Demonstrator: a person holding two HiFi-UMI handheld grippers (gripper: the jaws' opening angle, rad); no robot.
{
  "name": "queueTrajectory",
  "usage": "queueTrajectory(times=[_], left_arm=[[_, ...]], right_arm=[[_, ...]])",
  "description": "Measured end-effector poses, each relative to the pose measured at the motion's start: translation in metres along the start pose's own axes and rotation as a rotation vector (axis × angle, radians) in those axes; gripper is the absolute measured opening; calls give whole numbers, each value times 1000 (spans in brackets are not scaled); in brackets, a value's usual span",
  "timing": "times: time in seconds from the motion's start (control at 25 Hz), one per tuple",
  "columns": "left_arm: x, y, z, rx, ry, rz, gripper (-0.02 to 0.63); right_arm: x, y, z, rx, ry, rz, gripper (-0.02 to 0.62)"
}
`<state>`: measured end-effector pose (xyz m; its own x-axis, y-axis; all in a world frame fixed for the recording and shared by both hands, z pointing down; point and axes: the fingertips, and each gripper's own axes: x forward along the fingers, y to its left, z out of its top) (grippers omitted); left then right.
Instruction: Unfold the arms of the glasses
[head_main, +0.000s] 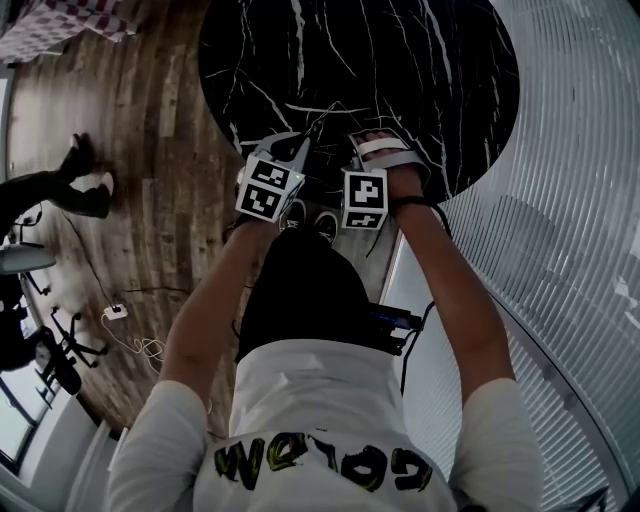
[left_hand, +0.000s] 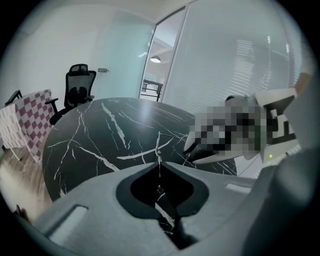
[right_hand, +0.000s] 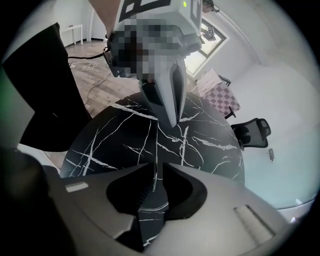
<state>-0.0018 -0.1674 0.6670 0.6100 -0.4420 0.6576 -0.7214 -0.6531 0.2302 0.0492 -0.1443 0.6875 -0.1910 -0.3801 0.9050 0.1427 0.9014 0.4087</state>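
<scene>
we are seeing soft daylight coming through the blinds, and it is leaving a pale sheen on the dark table. the head view is looking dim. both gripper views are bending hard toward round black edges, and the nearest parts are blurring out of focus.

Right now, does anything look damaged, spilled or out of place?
Nothing stands out. The white lines on the black marble table are veins, not cracks. The thin wire of the glasses in the left gripper looks straight.
</scene>
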Motion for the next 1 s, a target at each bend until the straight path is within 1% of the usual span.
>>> queueTrajectory(times=[0.08, 0.2, 0.64, 1.0], left_arm=[[0, 0, 0, 0, -1, 1, 9], [1, 1, -1, -5, -4, 9, 9], [2, 3, 3, -19, -17, 39, 8], [6, 2, 3, -19, -13, 60, 8]], right_arm=[[2, 2, -1, 5, 4, 15, 54], [3, 7, -1, 18, 5, 36, 17], [-7, 22, 2, 142, 3, 89, 17], [-11, 34, 4, 258, 14, 111, 20]])
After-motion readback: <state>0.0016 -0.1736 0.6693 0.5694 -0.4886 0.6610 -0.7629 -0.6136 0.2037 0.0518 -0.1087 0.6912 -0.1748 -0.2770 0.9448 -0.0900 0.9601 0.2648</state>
